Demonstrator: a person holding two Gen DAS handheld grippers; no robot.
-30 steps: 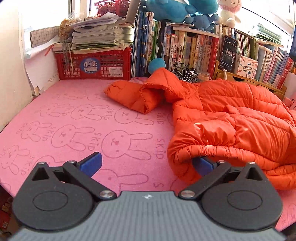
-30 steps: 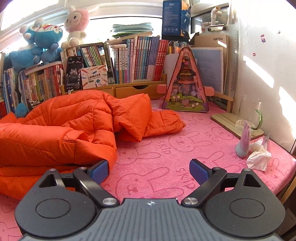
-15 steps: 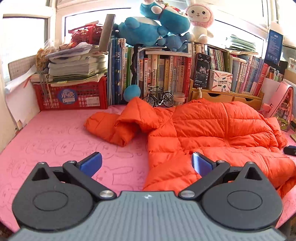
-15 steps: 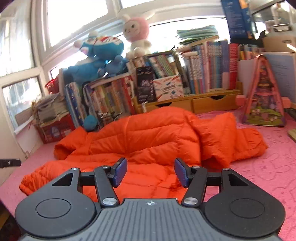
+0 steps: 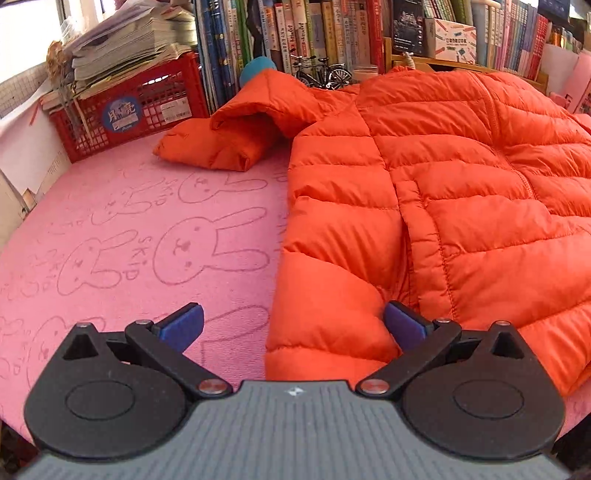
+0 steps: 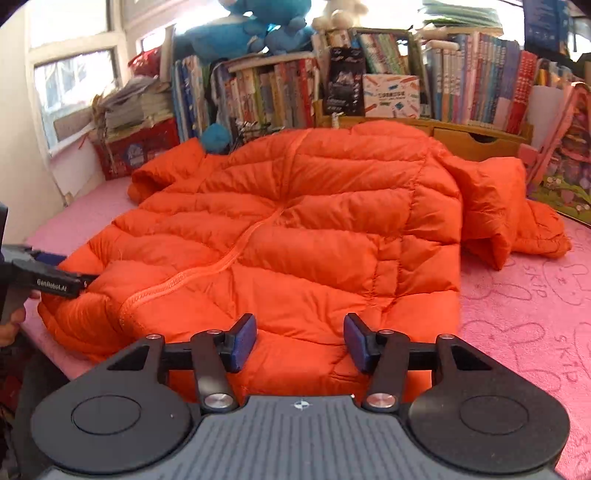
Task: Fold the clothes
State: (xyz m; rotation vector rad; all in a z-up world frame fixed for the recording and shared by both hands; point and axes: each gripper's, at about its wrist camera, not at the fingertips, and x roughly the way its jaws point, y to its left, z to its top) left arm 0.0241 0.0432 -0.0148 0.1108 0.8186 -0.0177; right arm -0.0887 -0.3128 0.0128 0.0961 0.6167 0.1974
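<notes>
An orange puffer jacket [image 5: 443, 192] lies spread front-up on the pink bunny-print mat [image 5: 122, 236], zipper closed, one sleeve [image 5: 218, 147] out to the far left. My left gripper [image 5: 293, 325] is open at the jacket's near left hem corner, which sits between the blue pads. In the right wrist view the jacket [image 6: 314, 236] fills the middle. My right gripper [image 6: 300, 341] is open, jaws half apart, just over the near hem. The left gripper [image 6: 55, 277] shows at the jacket's left edge.
A red crate [image 5: 129, 110] with stacked papers stands back left. Books [image 6: 461, 88] and plush toys [image 6: 251, 26] line the back. A wooden drawer unit [image 6: 476, 138] sits behind the jacket. A pink triangular toy house [image 6: 565, 162] stands at right.
Both grippers came down to the jacket's near hem. The jacket now lies spread flat instead of bunched. The right jaws went from wide to half apart.
</notes>
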